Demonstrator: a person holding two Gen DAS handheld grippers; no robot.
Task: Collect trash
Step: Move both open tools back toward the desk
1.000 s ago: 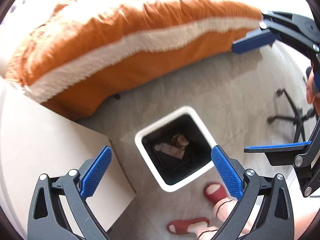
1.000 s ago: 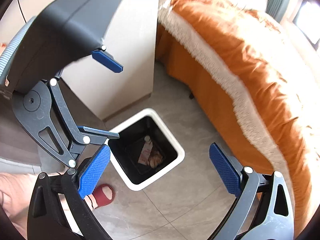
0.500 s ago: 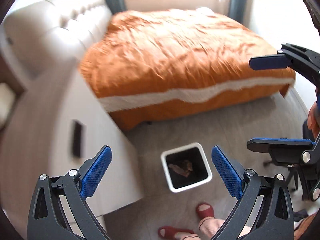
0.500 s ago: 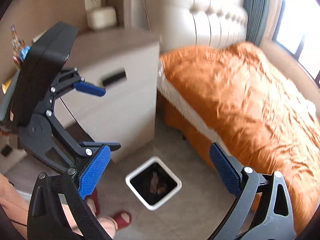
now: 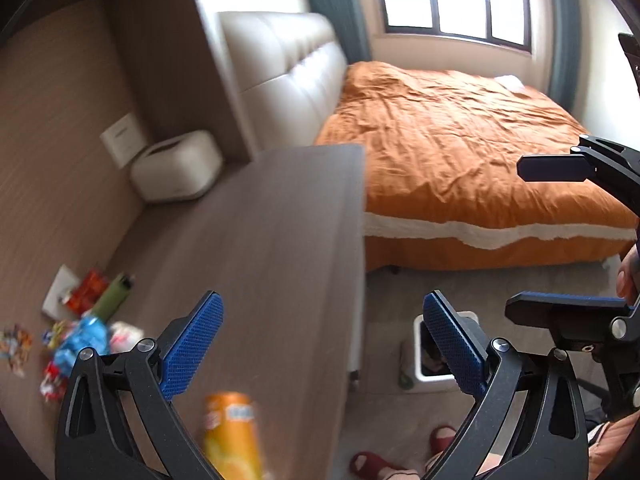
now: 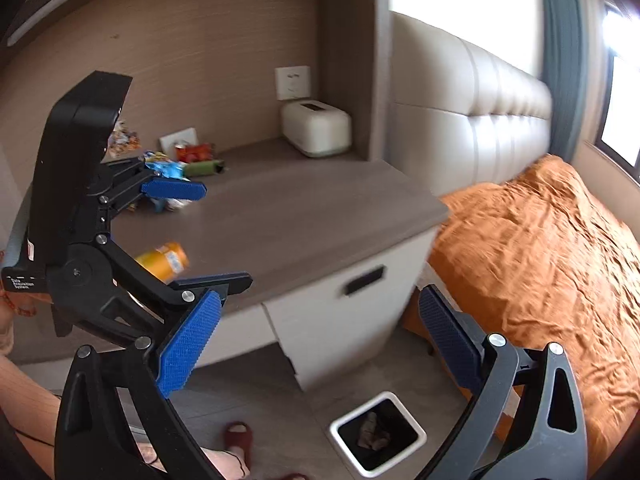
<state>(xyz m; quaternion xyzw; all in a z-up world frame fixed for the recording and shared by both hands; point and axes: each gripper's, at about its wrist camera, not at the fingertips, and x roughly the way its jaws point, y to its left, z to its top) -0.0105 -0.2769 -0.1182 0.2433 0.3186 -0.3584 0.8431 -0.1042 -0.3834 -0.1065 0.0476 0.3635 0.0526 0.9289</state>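
Left gripper (image 5: 322, 344) and right gripper (image 6: 318, 346) both hang with jaws wide and empty, their 2 blue ribbed pads apart; below the desk's (image 6: 304, 216) front edge, on the grey floor, stands the square white-rimmed bin (image 6: 378, 434) with crumpled trash inside; on the wood-grain desk lies an orange cylindrical can (image 5: 232, 428), blurred; further back lie bright wrappers (image 5: 78, 340) and a green bottle (image 5: 112, 294), too smeared to read; beyond the desk spreads the rumpled orange bed (image 5: 456, 144); 0.5 s ago both cameras looked down at the bin, now the desk top fills them.
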